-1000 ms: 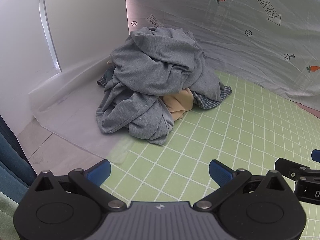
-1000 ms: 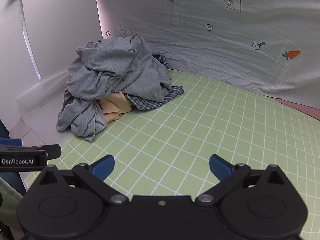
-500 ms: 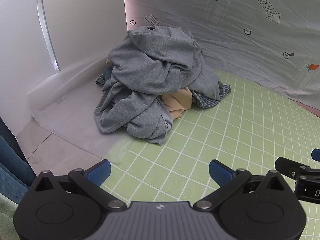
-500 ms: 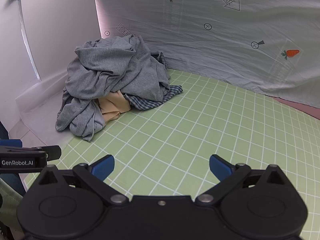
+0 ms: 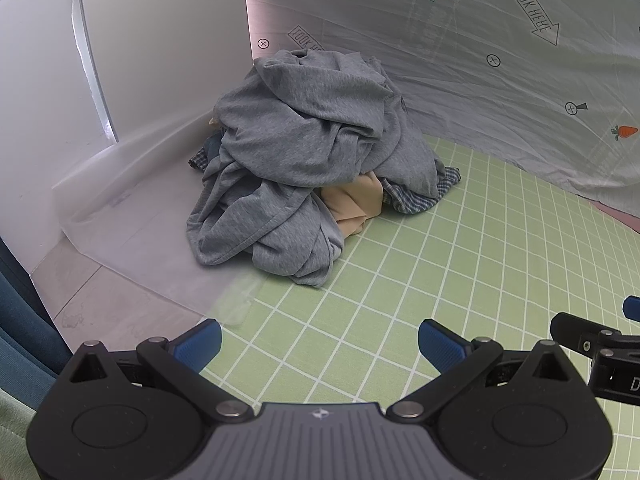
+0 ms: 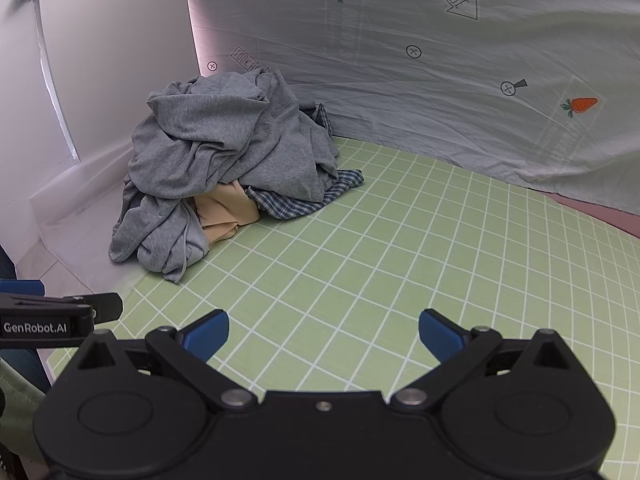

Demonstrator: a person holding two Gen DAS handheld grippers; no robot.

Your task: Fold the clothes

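Observation:
A heap of clothes sits in the far left corner. On top lies a crumpled grey garment (image 5: pixel 304 152) (image 6: pixel 224 152). Under it a beige piece (image 5: pixel 354 204) (image 6: pixel 224 210) and a blue checked cloth (image 5: pixel 416 196) (image 6: pixel 304 196) stick out. My left gripper (image 5: pixel 318 344) stands open and empty, well short of the heap. My right gripper (image 6: pixel 322 334) is open and empty too, over the green grid mat (image 6: pixel 400 264), to the right of the left one. The right gripper's edge shows in the left wrist view at the far right.
A pale printed sheet (image 6: pixel 440 80) hangs as the back wall. A white panel (image 5: pixel 160 60) closes the left side. Clear plastic film (image 5: pixel 132 232) covers the surface left of the green mat (image 5: pixel 460 260). Dark blue fabric (image 5: pixel 16 320) is at the left edge.
Both grippers have drifted very slightly, so the heap sits a touch lower left in view. Both stay open and the clothes have not moved.

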